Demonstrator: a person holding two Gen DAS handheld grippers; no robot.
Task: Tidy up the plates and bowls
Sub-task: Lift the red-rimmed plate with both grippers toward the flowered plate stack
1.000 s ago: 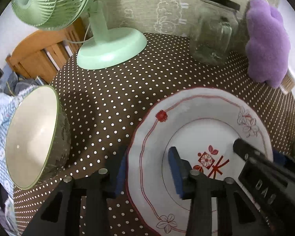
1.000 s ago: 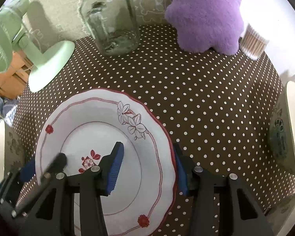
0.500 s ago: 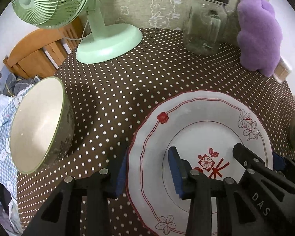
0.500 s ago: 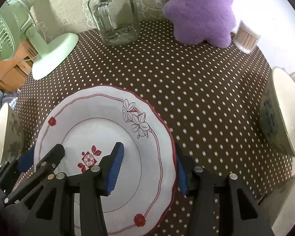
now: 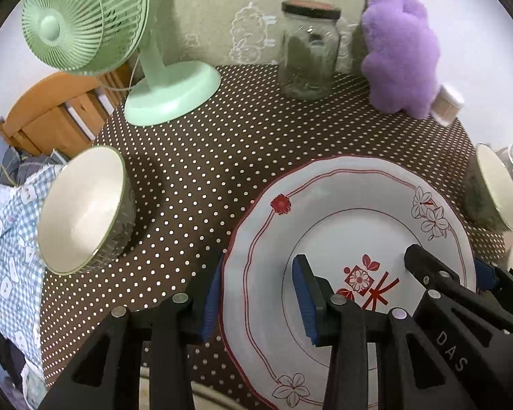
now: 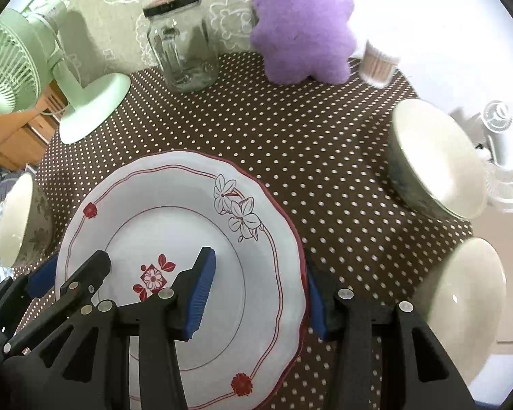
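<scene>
Between both grippers' fingers, plate (image 5: 342,205)

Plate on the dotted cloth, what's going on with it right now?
Both handheld grippers have the white plate by opposite rims: the left gripper straddles one edge, the right gripper the other, each with one pad over the plate face and one outside the rim. It looks like a two-handed carry above the tablecloth. One bowl sits off to the left, and two more bowls to the right.

A home: polka-dot tablecloth (image 5: 256,157), fan (image 5: 85,17), plush toy (image 5: 400,54).
</scene>
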